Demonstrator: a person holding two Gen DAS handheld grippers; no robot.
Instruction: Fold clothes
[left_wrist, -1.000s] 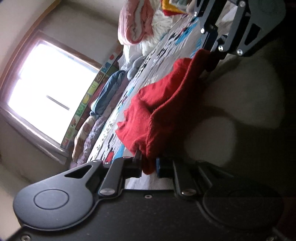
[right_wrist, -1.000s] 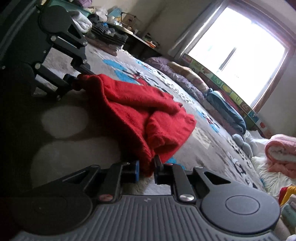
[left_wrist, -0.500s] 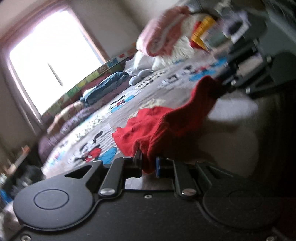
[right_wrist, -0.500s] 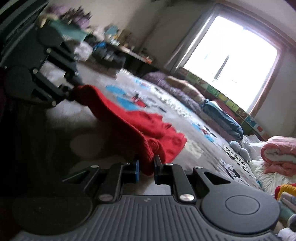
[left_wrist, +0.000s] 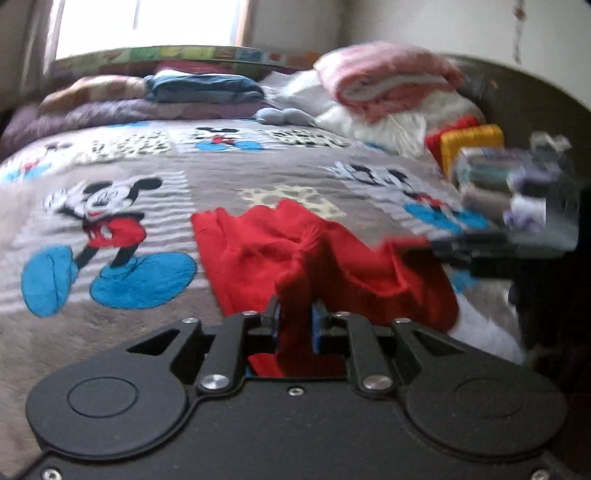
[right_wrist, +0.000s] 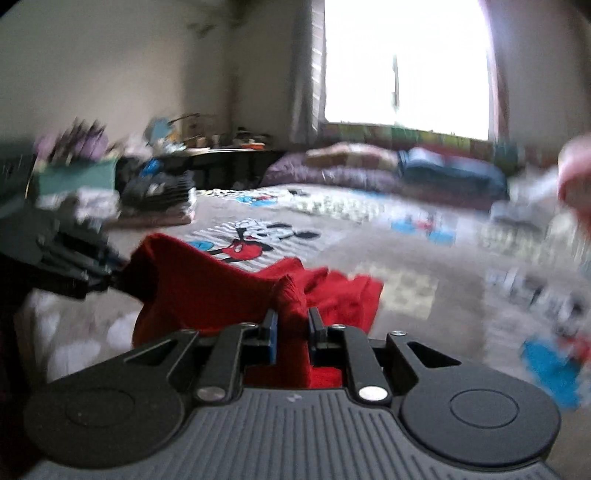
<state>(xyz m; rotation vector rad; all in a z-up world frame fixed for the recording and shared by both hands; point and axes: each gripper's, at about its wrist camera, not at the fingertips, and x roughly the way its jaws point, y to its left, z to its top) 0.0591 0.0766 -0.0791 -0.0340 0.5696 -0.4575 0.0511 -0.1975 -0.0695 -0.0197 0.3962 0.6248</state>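
Both views swung level, left tool (left_wrist: 294, 321), right tool (right_wrist: 290, 330) still pinching red garment (left_wrist: 258, 247)

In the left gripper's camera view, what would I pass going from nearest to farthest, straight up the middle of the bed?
Left gripper → red garment → cartoon-mouse bedspread → blue folded bedding → window.

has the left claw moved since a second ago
Yes. The left claw, shut on the red garment, rolled upright: the window went from the view's left side to its top.
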